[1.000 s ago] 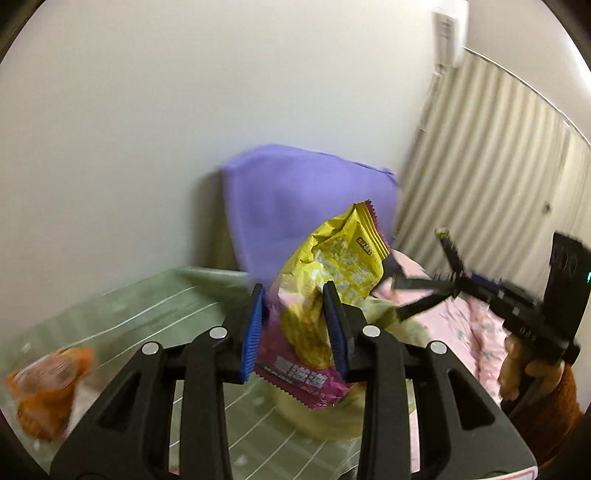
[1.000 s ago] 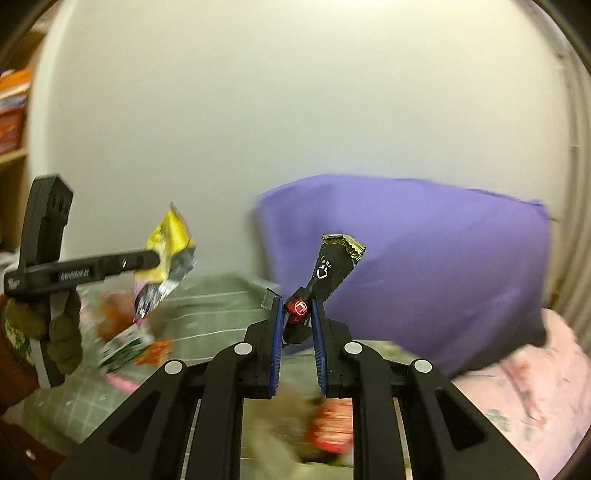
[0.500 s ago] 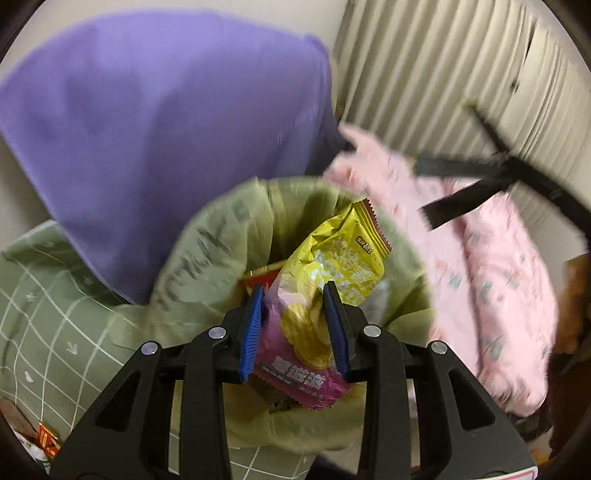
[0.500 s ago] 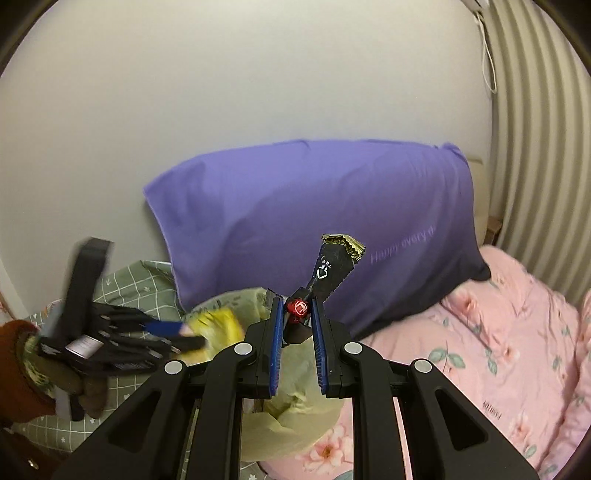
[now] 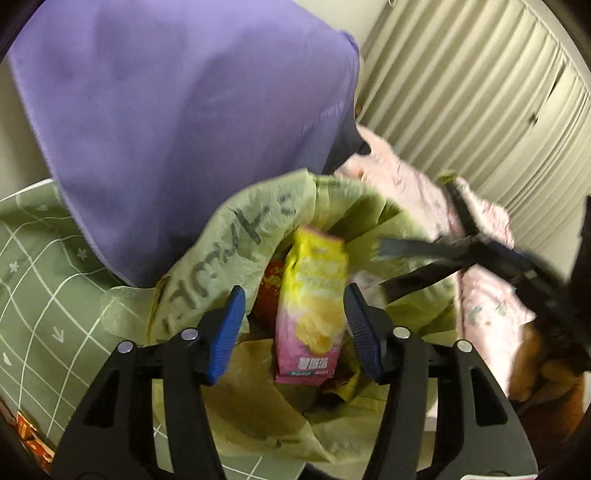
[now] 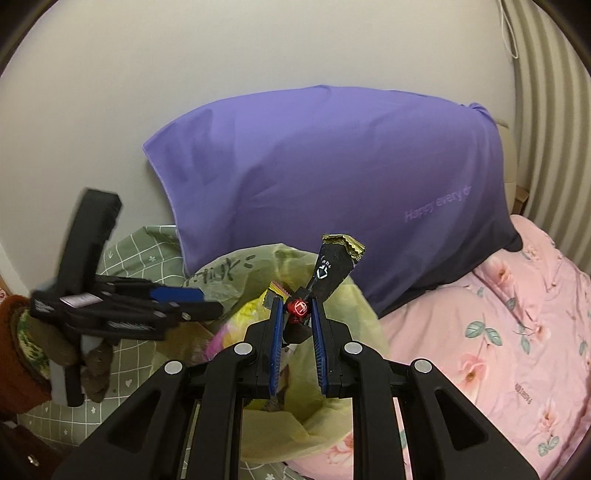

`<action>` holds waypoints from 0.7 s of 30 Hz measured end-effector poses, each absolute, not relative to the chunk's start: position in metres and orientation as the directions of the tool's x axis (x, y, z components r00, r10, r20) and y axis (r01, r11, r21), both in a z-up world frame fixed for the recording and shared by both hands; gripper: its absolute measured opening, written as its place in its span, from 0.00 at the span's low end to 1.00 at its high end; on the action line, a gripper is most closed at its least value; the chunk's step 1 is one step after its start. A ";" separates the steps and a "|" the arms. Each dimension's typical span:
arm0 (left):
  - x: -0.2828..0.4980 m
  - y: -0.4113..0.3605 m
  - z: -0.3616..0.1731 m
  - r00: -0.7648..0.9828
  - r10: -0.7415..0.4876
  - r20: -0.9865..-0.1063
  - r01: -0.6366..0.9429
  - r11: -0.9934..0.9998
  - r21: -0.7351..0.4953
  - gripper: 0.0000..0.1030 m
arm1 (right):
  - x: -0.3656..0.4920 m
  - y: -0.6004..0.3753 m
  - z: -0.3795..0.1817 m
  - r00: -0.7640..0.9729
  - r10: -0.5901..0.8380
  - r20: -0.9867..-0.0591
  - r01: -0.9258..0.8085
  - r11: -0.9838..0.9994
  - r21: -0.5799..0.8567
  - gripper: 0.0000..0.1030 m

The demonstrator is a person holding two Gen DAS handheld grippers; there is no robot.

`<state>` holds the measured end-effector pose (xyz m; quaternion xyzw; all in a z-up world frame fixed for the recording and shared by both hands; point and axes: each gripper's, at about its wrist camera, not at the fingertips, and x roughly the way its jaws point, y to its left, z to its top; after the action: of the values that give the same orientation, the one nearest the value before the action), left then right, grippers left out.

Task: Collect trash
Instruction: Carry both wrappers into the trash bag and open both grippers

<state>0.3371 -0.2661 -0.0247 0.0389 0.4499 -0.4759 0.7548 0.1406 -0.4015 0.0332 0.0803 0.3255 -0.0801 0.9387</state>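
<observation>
One purple pillow (image 6: 332, 177); one yellow-green trash bag (image 5: 236, 236); two snack wrappers: yellow-pink (image 5: 314, 295), black (image 6: 332, 266); two grippers: left (image 5: 293, 328), right (image 6: 297, 332).

A large purple pillow (image 6: 332, 177) leans upright against the plain off-white wall (image 6: 184, 66); pale lettering is printed near its lower right corner. Below and to its right lies a pink floral bedcover (image 6: 509, 325), its flowers and green leaves sharp in the right wrist view and blurred in the left. To the left of the pillow spreads a green bedsheet (image 5: 40, 280) with a white grid and small hearts and flowers. A cream pleated curtain (image 5: 472, 99) hangs at the right, behind the pink cover. A thin white cord (image 6: 509, 33) dangles beside its top.
</observation>
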 end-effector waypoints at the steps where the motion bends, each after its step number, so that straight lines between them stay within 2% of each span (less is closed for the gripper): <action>1: 0.339 -0.262 -0.021 0.151 -0.690 -0.708 0.748 0.548 -0.374 0.56 | 0.145 -0.399 0.030 0.774 -0.067 -0.630 0.178 0.977 0.114 0.16; 4: 0.339 -0.244 -0.007 0.208 -0.707 -0.676 0.722 0.577 -0.382 0.62 | 0.153 -0.396 0.023 0.765 -0.037 -0.643 0.155 0.979 0.129 0.19; 6: 0.335 -0.231 0.003 0.266 -0.708 -0.655 0.711 0.603 -0.363 0.66 | 0.158 -0.392 0.018 0.758 -0.030 -0.652 0.143 0.982 0.121 0.32; 14: 0.310 -0.174 0.019 0.442 -0.624 -0.644 0.638 0.724 -0.264 0.67 | 0.163 -0.375 0.019 0.768 -0.015 -0.640 0.108 0.988 0.106 0.36; 17: 0.300 -0.151 0.018 0.495 -0.582 -0.645 0.596 0.767 -0.235 0.67 | 0.164 -0.366 0.025 0.788 0.012 -0.616 0.082 0.989 0.124 0.44; 21: 0.292 -0.122 0.015 0.529 -0.542 -0.653 0.553 0.804 -0.219 0.68 | 0.166 -0.347 0.034 0.808 0.079 -0.584 0.016 0.988 0.156 0.45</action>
<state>0.2925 -0.1224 0.0152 0.0075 0.3708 -0.3130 0.8743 0.1657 -0.3466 0.0339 0.0770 0.3092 0.0166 0.9477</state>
